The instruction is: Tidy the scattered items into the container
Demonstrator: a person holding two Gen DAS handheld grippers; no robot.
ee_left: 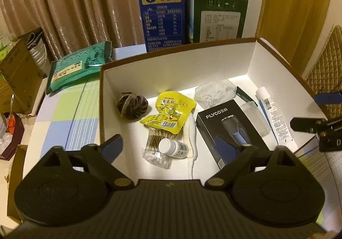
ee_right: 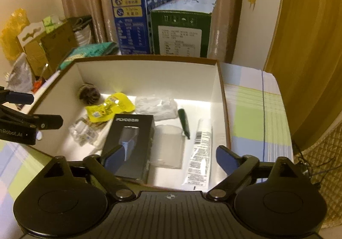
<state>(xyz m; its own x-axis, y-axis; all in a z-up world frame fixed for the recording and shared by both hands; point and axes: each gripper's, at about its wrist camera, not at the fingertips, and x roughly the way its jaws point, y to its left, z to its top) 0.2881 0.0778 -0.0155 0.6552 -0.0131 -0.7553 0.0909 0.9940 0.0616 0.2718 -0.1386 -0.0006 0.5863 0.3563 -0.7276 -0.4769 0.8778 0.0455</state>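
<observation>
A white box with a brown rim [ee_left: 177, 52] [ee_right: 149, 76] holds several items. Among them are a black FLYCO carton [ee_left: 226, 127] [ee_right: 130, 142], a yellow packet [ee_left: 168, 110] [ee_right: 109, 108] and a small white bottle [ee_left: 173, 148] lying on a bag of cotton swabs [ee_left: 156, 153]. There are also a white tube [ee_left: 273, 115] [ee_right: 201, 149], a clear cup [ee_right: 168, 145], a dark green pen [ee_right: 183, 123] and a brown fabric ball [ee_left: 132, 106]. My left gripper [ee_left: 168, 145] hangs open over the box's near side, nothing between its fingers. My right gripper [ee_right: 170, 156] is open too, above the carton and tube.
A green packet [ee_left: 81, 65] lies on the checked tablecloth [ee_right: 252, 115] left of the box. A blue milk carton [ee_left: 160, 3] and a green carton [ee_left: 218, 18] stand behind it. Cardboard boxes [ee_left: 19, 74] crowd the left edge; a quilted chair [ee_left: 329, 68] is at right.
</observation>
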